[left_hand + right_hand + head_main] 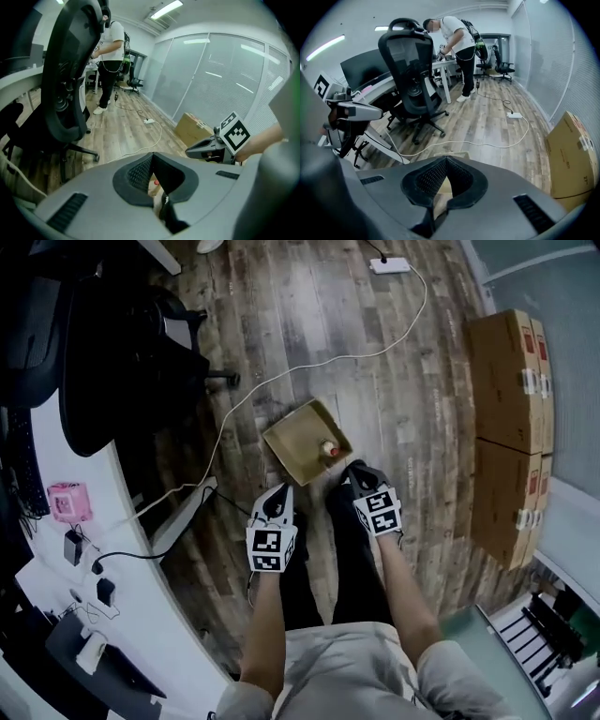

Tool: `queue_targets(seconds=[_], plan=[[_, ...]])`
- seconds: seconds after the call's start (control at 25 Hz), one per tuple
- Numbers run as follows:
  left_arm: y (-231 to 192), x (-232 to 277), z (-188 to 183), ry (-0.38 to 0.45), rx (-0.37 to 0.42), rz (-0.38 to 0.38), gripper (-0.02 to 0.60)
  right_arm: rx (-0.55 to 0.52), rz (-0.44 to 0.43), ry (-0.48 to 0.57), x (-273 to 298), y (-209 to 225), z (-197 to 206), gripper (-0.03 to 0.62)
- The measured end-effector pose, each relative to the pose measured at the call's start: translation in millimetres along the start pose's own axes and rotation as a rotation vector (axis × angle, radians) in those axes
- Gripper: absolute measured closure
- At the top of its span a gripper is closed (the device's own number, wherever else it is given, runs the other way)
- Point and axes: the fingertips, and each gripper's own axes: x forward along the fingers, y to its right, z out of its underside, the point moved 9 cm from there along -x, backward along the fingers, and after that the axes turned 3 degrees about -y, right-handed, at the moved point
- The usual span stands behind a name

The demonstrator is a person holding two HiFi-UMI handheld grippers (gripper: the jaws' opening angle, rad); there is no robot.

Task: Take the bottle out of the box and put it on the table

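The box (292, 439) sat open on the floor (309, 315), at twelve o'clock from the person's legs. The bottle (330, 449) was in its four o'clock corner with its red cap showing; whether it stood or lay I could not tell. The left tongs (280, 491) hung at the box's seven o'clock and the right tongs (353, 468) at its five o'clock, just beside the bottle. Both pairs were closed, pads together, gripping nothing.

The step in hand looked like the reach. Done well, the right tongs would open before entering the box and stay clear of its wall. They would then straddle the bottle's body below the cap and close squarely. The left could steady the rim. The white surface (150, 615) lay at nine o'clock.
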Motion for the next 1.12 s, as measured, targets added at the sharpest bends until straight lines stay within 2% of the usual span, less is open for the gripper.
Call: queue_targets(seconds=[0.2,0.36,0.52,0.64,0.76,0.88,1.0,1.12], plan=[[-17.4,43.2,57.4,-0.046,-0.027,0.018,0.568,0.029,0.028,-0.046,66.1,3.4,38.4,0.554],[-29.7,91.7,90.2,-0.084,0.08,0.103,0.568,0.024,0.022,-0.084,114.5,7.9,69.9,0.554],[-53.0,136.4,114.0,-0.097,0.172,0.148,0.568,-0.005,0.012,-0.125,159.3,8.0,91.3,0.553],[-62.2,165.6,128.0,-0.083,0.202,0.158,0.568,-0.014,0.025,-0.129,184.8,17.2,108.2,0.553],[-66.9,193.1,148.3,-0.073,0.198,0.139,0.568,-0.041,0.059,-0.123,206.5,26.6,126.1,0.549],[-62.9,216.0,171.9,-0.065,0.154,0.121,0.568,-0.066,0.08,-0.135,225.3,33.1,149.1,0.487],[-50.8,231.2,192.5,-0.056,0.126,0.131,0.568,-0.066,0.078,-0.136,236.7,38.9,170.0,0.459],[-43.9,242.0,209.8,-0.05,0.097,0.127,0.568,-0.074,0.074,-0.113,250.0,45.0,182.6,0.363]])
